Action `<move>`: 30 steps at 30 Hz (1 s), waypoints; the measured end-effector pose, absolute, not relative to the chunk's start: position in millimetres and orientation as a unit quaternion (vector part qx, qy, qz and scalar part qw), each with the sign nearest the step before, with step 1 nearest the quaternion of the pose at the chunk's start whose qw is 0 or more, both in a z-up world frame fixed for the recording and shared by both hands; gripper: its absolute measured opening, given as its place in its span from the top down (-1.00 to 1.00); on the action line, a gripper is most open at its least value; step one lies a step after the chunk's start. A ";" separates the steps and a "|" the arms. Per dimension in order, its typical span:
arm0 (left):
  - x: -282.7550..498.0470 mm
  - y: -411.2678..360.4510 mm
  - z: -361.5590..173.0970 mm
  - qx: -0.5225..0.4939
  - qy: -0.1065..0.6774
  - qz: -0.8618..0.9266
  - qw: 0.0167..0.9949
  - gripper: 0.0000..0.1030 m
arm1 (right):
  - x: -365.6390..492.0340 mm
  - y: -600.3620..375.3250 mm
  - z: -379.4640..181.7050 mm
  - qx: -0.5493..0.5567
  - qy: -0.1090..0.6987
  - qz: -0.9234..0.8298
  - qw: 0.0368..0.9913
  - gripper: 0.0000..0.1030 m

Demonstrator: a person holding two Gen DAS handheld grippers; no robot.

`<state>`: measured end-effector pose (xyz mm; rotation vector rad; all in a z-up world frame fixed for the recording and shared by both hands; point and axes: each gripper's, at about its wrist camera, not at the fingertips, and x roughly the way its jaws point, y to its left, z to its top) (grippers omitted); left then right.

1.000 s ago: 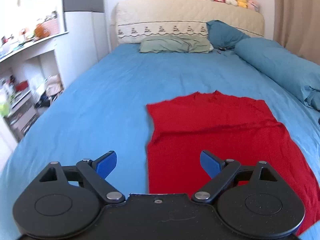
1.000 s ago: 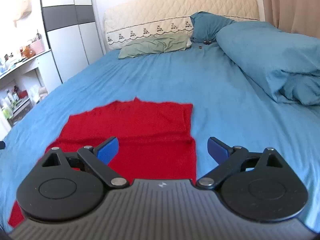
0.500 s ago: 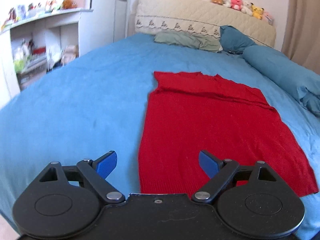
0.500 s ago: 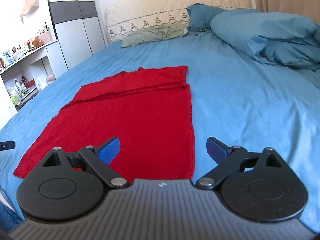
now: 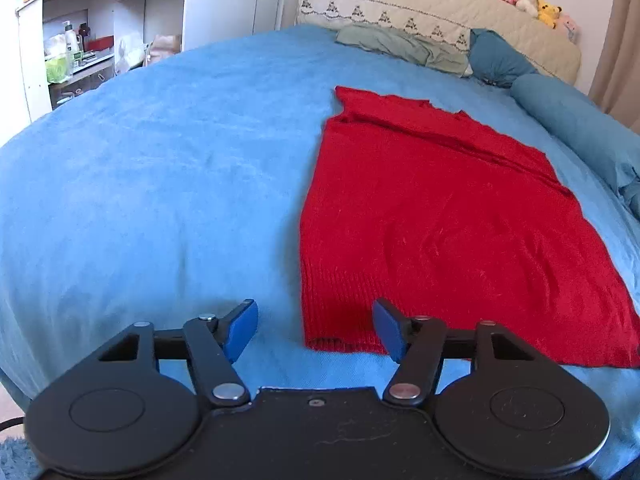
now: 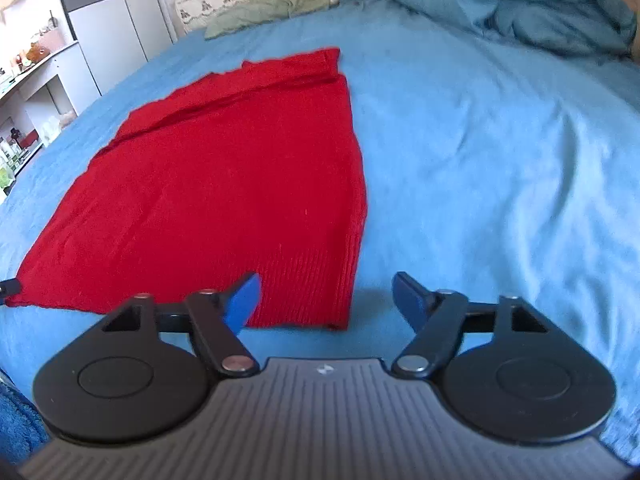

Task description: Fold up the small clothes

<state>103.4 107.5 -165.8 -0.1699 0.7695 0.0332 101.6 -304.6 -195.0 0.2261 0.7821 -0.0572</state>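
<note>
As the red knit garment (image 5: 440,216) lay soft and limp (light, probably), its ribbed hem corners were bracketed by closing, still-empty jaws of the left gripper (image 5: 316,330) and right gripper (image 6: 326,300).

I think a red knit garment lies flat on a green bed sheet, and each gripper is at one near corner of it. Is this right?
Not quite: the bed sheet is blue, not green, as both wrist views show. The rest holds: the red knit garment lies flat, and the left gripper and right gripper, jaws closing, each straddle one near corner without pinching it yet.
</note>
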 end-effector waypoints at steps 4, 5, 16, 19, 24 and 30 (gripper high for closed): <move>103.9 107.8 -168.9 -0.081 0.377 0.015 0.923 -0.29 | 102.0 -302.6 -201.7 0.109 0.380 -0.035 0.918 -0.49; 103.4 107.4 -169.6 -0.081 0.377 0.015 0.923 -0.29 | 102.0 -301.8 -202.2 0.108 0.379 -0.038 0.919 -0.42; 106.9 102.0 -170.1 -0.070 0.379 -0.002 0.923 0.24 | 109.0 -297.3 -206.4 0.100 0.379 -0.033 0.919 -0.03; 106.7 98.4 -168.6 -0.059 0.376 0.005 0.925 0.66 | 110.6 -295.7 -206.9 0.097 0.377 -0.035 0.920 0.09; 107.1 91.5 -165.8 -0.038 0.375 0.014 0.926 0.88 | 112.6 -291.7 -205.8 0.091 0.378 -0.028 0.921 0.54; 105.1 92.0 -145.6 -0.035 0.361 0.014 0.932 0.91 | 110.9 -292.9 -193.7 0.096 0.366 -0.028 0.925 0.59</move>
